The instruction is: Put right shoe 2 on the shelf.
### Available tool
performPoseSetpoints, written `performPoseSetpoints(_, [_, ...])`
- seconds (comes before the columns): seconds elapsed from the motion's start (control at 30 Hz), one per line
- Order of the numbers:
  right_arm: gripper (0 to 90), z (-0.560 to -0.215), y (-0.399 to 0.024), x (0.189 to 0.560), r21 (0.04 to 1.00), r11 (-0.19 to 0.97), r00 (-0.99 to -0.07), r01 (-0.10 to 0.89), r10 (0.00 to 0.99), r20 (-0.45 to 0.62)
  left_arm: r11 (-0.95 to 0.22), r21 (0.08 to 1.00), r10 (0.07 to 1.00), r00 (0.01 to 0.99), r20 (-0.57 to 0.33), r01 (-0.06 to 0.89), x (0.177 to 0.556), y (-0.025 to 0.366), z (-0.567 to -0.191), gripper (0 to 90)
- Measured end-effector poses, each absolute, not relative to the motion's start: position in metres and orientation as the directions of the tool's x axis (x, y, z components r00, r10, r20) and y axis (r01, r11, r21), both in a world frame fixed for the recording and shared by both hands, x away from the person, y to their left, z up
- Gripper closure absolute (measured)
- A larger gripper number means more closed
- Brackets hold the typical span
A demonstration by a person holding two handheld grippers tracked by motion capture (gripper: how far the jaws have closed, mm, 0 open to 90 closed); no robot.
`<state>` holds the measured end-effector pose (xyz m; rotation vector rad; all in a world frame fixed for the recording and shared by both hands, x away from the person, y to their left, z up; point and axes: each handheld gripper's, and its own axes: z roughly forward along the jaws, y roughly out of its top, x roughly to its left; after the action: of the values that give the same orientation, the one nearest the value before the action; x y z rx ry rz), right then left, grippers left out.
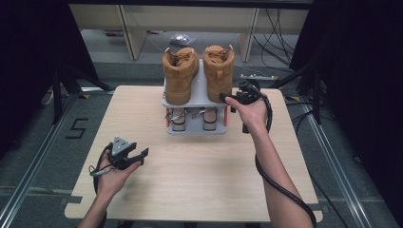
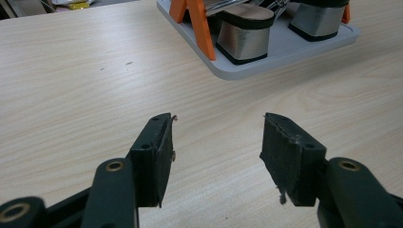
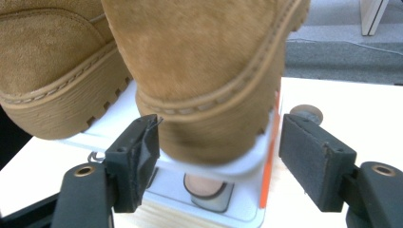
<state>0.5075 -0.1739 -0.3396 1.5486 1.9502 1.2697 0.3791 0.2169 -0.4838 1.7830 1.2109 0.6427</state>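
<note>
The table [image 1: 190,180] was a pale wooden top. At its far middle stood a grey two-tier rack [image 1: 199,97] with orange uprights. On the lower tier sat two shoes with silver block heels [image 2: 244,33].

On the top tier stood two tan boots side by side, their long axes running away from the person, heels at the near edge and toes pointing to the far side. The left boot [image 1: 179,76] was apart from both grippers. The right boot [image 1: 219,71] sat at the rack's right near corner, its heel [image 3: 209,95] reaching the shelf edge.

The right gripper [image 1: 237,97] was held at that heel. In the right gripper view the heel lay between the jaws; the left pad was at or just beside the sole, the right pad stood clear of it, so the jaws were fairly wide and not clamped on the boot.

The left gripper [image 1: 138,156] rested in an upturned hand over the table's near left part, well apart from the rack, its jaws wide with nothing between them.
</note>
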Motion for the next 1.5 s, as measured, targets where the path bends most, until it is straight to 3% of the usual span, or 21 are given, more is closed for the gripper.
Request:
performPoseSetpoints(0.5, [39.2,-0.366,-0.213,0.481,0.788,-0.039,-0.323,0.614,0.898,0.297,-0.150,0.873,0.918,0.394,-0.052,0.465,0.379,0.217,-0.486,44.3])
performPoseSetpoints(1.0, [39.1,-0.401,-0.242,0.450,0.778,-0.017,-0.321,0.628,0.905,0.278,-0.153,0.876,0.919,0.392,-0.044,0.457,0.379,0.216,-0.488,44.4])
performPoseSetpoints(1.33, [39.1,-0.444,-0.245,0.412,0.739,-0.041,-0.295,0.673,0.901,0.318,-0.150,0.878,0.921,0.387,-0.043,0.454,0.379,0.216,-0.490,44.5])
performPoseSetpoints(1.5, [39.1,-0.466,-0.253,0.396,0.762,-0.023,-0.317,0.647,0.901,0.296,-0.150,0.882,0.922,0.385,-0.038,0.447,0.379,0.216,-0.491,44.7])
